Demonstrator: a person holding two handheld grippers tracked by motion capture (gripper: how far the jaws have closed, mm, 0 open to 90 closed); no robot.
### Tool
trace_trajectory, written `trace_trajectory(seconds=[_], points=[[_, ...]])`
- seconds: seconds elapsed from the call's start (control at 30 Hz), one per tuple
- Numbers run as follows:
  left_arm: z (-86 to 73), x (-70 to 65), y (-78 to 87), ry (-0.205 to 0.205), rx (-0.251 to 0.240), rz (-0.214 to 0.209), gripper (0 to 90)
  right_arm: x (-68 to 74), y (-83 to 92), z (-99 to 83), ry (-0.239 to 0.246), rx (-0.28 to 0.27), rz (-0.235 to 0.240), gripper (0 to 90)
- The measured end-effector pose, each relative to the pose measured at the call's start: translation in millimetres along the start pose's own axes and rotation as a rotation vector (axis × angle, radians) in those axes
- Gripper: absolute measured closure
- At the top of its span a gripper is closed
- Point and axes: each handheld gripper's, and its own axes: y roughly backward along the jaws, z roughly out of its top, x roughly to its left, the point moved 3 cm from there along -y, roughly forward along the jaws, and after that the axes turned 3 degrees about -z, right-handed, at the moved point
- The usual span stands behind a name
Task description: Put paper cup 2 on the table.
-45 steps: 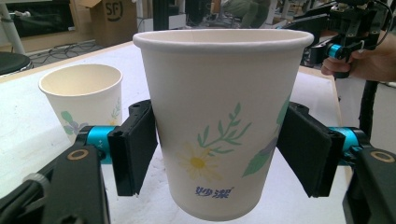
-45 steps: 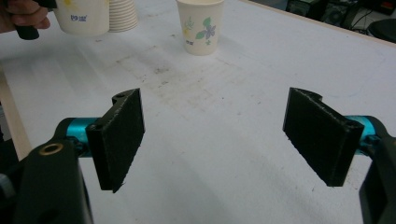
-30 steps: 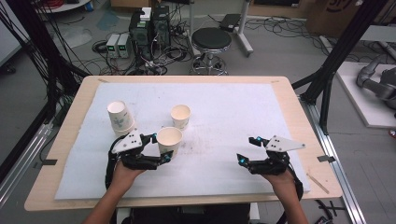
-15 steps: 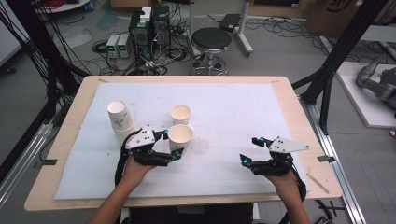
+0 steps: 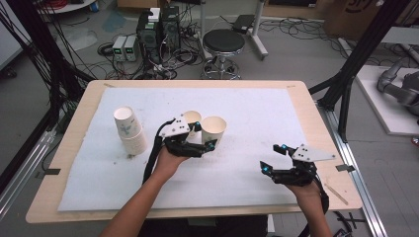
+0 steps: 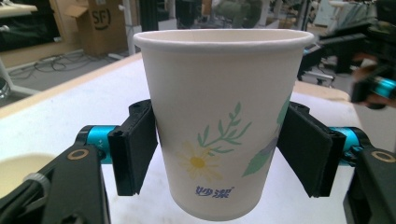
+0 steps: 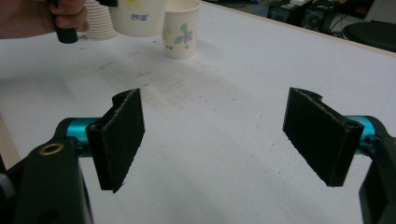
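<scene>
Above the white surface (image 5: 247, 173), near its middle, the left tool (image 5: 200, 143) clamps a paper cup (image 5: 213, 129) across its mid-wall, just beside a second cup (image 5: 191, 118), with a cup stack (image 5: 129, 131) further left. Light and thin-walled, the cup would likely crumple under hard squeezing, so mid-height, gentle pressure looks right. The right tool (image 5: 274, 158) hovers wide open and empty.

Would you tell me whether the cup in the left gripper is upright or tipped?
Upright: the paper cup stands rim-up between the left gripper's jaws.
</scene>
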Motion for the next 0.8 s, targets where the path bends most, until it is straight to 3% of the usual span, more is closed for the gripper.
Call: trace_trajectory(seconds=[0.23,0.47,0.67,0.8], points=[[-3.2,5.6,-37.8,0.016,-0.005,0.006,30.4,-6.2,6.3,-2.4,-0.023,-0.017,-0.016,21.2],[-19.5,5.3,-73.9,0.055,0.060,-0.015,30.7,-7.5,8.7,-1.6,-0.028,-0.026,-0.017,21.2],[-29.6,8.4,-90.7,0.062,0.103,0.015,30.8,-8.3,9.6,-1.5,-0.032,-0.030,-0.017,21.2],[-37.1,9.9,-98.6,0.051,0.159,0.040,31.1,-8.1,9.2,-2.0,-0.033,-0.027,-0.014,21.2]])
